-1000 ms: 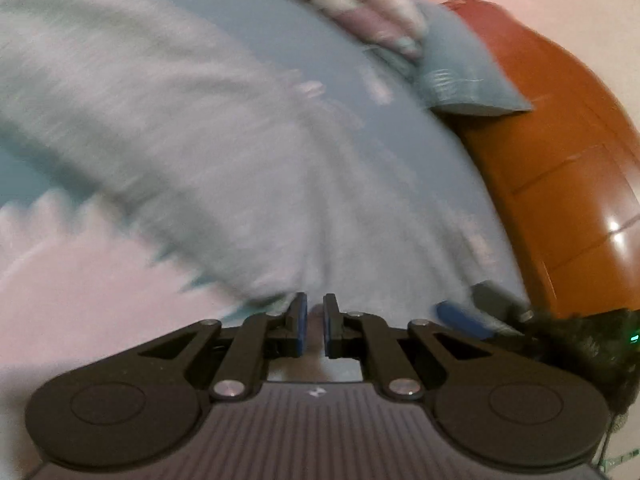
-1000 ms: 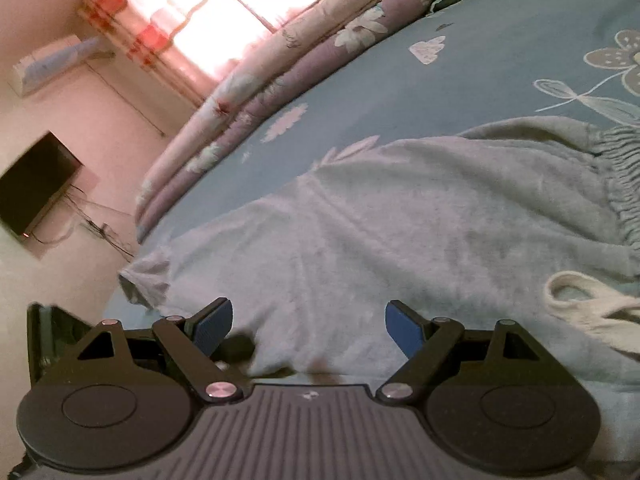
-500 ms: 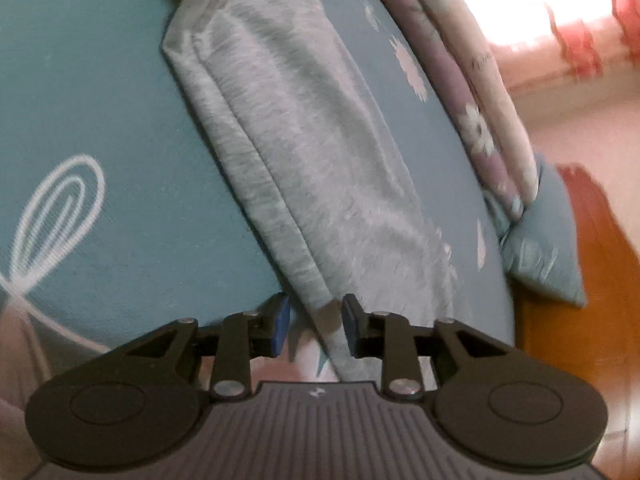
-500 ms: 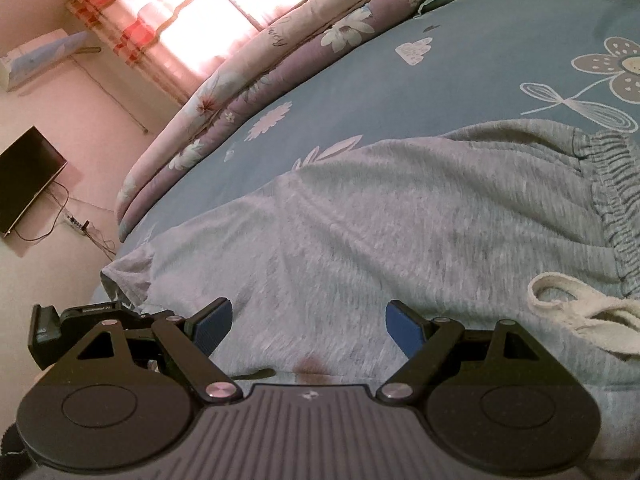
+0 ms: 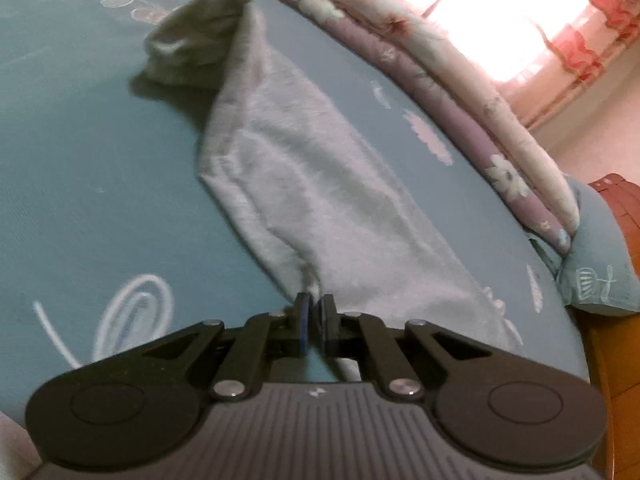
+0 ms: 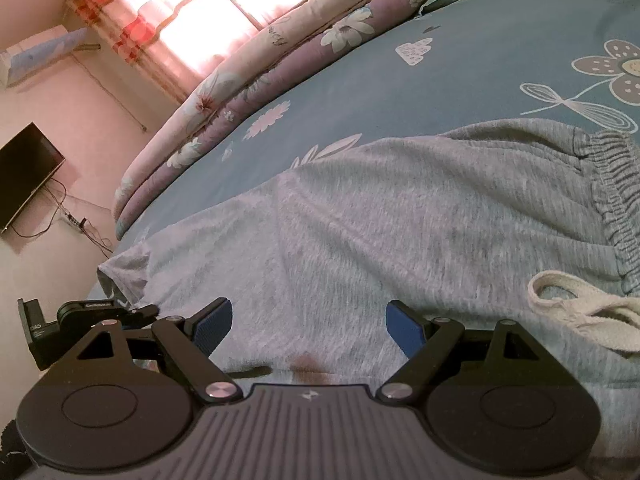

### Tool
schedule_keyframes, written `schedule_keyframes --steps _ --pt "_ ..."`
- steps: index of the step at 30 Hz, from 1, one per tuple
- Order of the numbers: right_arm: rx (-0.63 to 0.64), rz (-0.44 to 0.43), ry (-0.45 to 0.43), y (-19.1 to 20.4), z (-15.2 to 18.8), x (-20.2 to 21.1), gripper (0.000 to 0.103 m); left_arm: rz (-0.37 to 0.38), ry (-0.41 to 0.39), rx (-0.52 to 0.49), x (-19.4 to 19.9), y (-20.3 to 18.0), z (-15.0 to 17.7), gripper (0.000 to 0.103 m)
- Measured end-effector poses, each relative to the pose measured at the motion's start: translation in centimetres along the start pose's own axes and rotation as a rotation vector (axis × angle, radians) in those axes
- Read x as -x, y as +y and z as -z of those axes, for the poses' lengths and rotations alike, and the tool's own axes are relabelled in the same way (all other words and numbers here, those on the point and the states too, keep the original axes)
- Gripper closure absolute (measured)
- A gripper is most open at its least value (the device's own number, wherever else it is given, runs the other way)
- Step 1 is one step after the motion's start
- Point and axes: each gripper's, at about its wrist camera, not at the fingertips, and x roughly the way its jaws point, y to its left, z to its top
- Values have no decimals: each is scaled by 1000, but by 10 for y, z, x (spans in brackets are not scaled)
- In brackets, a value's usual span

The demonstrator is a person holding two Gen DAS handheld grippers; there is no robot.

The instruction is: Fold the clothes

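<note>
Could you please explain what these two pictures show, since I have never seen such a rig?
No robot is here: a person holds a two-finger tool in each hand, and a fisheye camera on each looks forward along its fingers. One picture comes from the left tool, one from the right.

Both look at a bed with a blue sheet and a rolled floral quilt along its far side. Grey pants lie spread on the sheet, with a white drawstring at the waistband.

The left hand-held gripper is shut on the edge of a pant leg. The right hand-held gripper is open above the pants, holding nothing.
</note>
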Motion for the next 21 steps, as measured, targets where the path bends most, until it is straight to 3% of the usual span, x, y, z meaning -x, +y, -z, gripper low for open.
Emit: schedule_keyframes --steps 3,8,10,12,14,15,17,21 --pt "-3 0 -3 0 -1 1 16 -69 -43 -2 5 8 -6 100" --pt "-3 0 -18 1 -3 5 15 65 -22 9 22 -7 -6 98" --pt "-9 1 -16 0 -4 4 15 168 52 -51 15 -32 2 95" --pt "-9 1 -9 0 -3 3 15 271 148 -109 5 -56 13 84" --pt "5 10 -2 2 -3 2 15 291 250 -162 -12 -75 28 83" --pt "12 14 1 2 -3 1 15 295 298 -189 -20 -84 35 84" --pt "24 19 11 3 -4 1 15 233 323 -246 -29 -87 46 84" --pt "48 54 6 0 -9 10 15 150 250 -280 -12 -67 43 86"
